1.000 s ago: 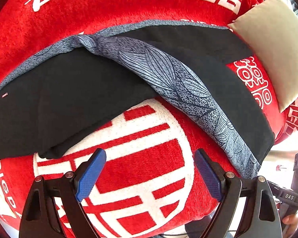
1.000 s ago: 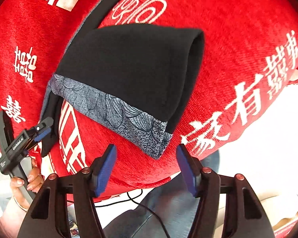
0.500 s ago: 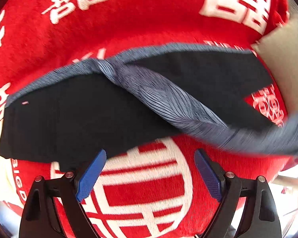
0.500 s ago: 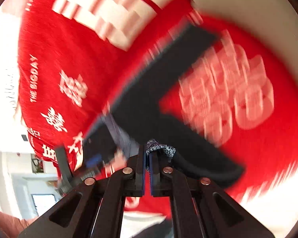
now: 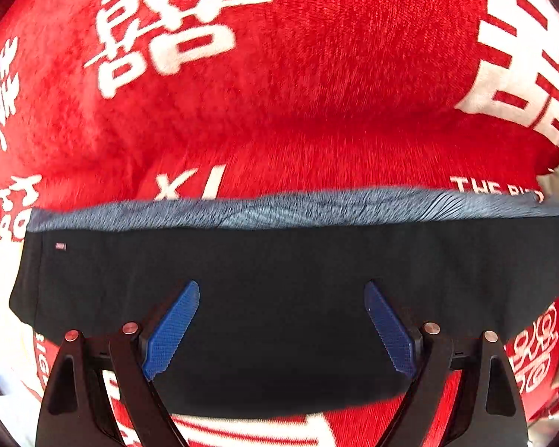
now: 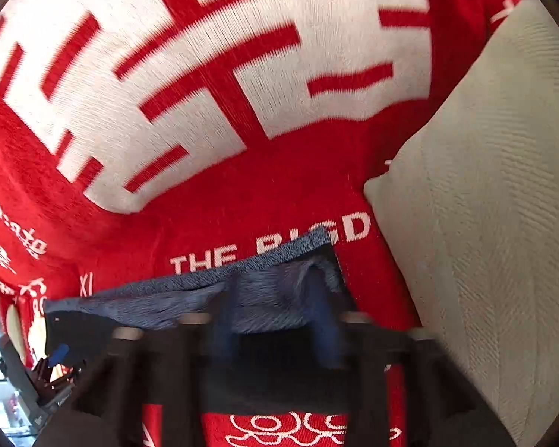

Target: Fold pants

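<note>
pants (image 5: 279, 279) flat on blanket (image 5: 298, 93) | pillow (image 6: 484, 205) on blanket, right of pants

We see bright, even daylight with soft shadows. Fisheye bending curves both views into dark corners. The right gripper (image 6: 275, 339) smears with motion blur; the red blanket (image 5: 316, 74) blurs slightly, and windows overexpose at lower left.
</note>
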`<state>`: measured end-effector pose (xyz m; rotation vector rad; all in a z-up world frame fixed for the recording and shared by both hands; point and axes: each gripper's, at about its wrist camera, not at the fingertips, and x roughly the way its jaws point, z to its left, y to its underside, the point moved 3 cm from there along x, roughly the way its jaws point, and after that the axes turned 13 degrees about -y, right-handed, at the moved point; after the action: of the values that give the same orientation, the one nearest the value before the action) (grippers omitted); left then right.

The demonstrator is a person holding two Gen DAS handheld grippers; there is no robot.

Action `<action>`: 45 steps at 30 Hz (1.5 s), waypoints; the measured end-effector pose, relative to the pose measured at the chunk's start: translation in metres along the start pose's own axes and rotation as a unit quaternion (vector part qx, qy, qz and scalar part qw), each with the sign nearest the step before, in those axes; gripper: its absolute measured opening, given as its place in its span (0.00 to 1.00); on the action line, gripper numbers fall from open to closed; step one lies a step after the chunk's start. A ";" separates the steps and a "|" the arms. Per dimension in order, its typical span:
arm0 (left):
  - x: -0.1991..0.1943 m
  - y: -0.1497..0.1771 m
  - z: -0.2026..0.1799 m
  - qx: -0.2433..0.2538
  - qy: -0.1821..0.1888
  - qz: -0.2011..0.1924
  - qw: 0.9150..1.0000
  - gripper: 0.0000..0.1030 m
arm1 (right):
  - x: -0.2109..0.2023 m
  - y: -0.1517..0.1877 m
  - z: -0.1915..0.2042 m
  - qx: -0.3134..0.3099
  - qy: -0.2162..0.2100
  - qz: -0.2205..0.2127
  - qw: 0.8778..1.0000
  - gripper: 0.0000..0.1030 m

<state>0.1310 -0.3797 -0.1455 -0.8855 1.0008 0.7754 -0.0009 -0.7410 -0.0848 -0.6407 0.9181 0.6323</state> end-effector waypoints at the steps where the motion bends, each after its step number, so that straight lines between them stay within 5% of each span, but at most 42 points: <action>1: 0.004 -0.004 -0.004 0.000 -0.002 0.003 1.000 0.88 | -0.007 0.003 0.004 -0.012 0.008 -0.017 1.000 0.70; 4: 0.018 -0.011 -0.019 0.007 -0.004 0.013 1.000 0.88 | -0.017 0.015 0.013 -0.041 0.018 -0.039 0.998 0.69; 12: 0.042 -0.008 -0.044 0.018 -0.027 0.020 0.999 0.89 | 0.037 -0.001 -0.011 -0.078 0.106 0.012 0.991 0.67; 13: 0.044 -0.008 -0.042 0.012 -0.024 0.024 0.999 0.89 | 0.048 -0.002 -0.019 -0.074 0.115 0.035 0.990 0.59; 14: 0.045 -0.009 -0.041 0.006 -0.021 0.029 0.999 0.89 | 0.064 -0.002 -0.028 -0.055 0.111 0.068 0.990 0.24; 17: 0.046 -0.013 -0.044 -0.001 -0.023 0.039 0.999 0.89 | 0.072 -0.009 -0.033 -0.045 0.096 0.066 0.992 0.22; 20: 0.055 -0.023 -0.053 0.008 -0.032 0.033 0.999 0.91 | 0.075 -0.022 -0.026 -0.082 0.117 0.049 0.989 0.22; 24: 0.054 -0.025 -0.051 -0.008 -0.028 0.037 0.999 0.92 | 0.064 -0.025 -0.027 -0.032 0.102 0.050 0.993 0.25; 29: 0.050 -0.012 -0.042 -0.010 -0.019 0.036 0.999 0.94 | 0.039 0.016 0.016 -0.091 0.078 0.027 0.992 0.48; 32: 0.050 -0.007 -0.033 -0.016 -0.001 0.046 0.999 0.96 | 0.061 0.050 0.018 -0.103 0.084 0.064 0.989 0.57; 36: 0.023 0.000 0.017 -0.014 -0.013 0.006 1.000 0.96 | 0.058 0.071 0.022 -0.112 0.121 0.065 0.984 0.57; 39: 0.020 0.008 0.081 -0.024 -0.042 -0.010 0.999 0.96 | 0.039 0.084 0.045 -0.105 0.097 0.054 0.988 0.57; 45: 0.098 0.007 0.224 -0.085 -0.137 0.017 0.987 0.96 | 0.042 0.138 0.117 -0.103 0.054 0.061 0.991 0.57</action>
<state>0.2407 -0.1633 -0.1773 -0.8808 0.7160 0.9948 -0.0222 -0.5571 -0.0986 -0.8127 1.0063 0.8157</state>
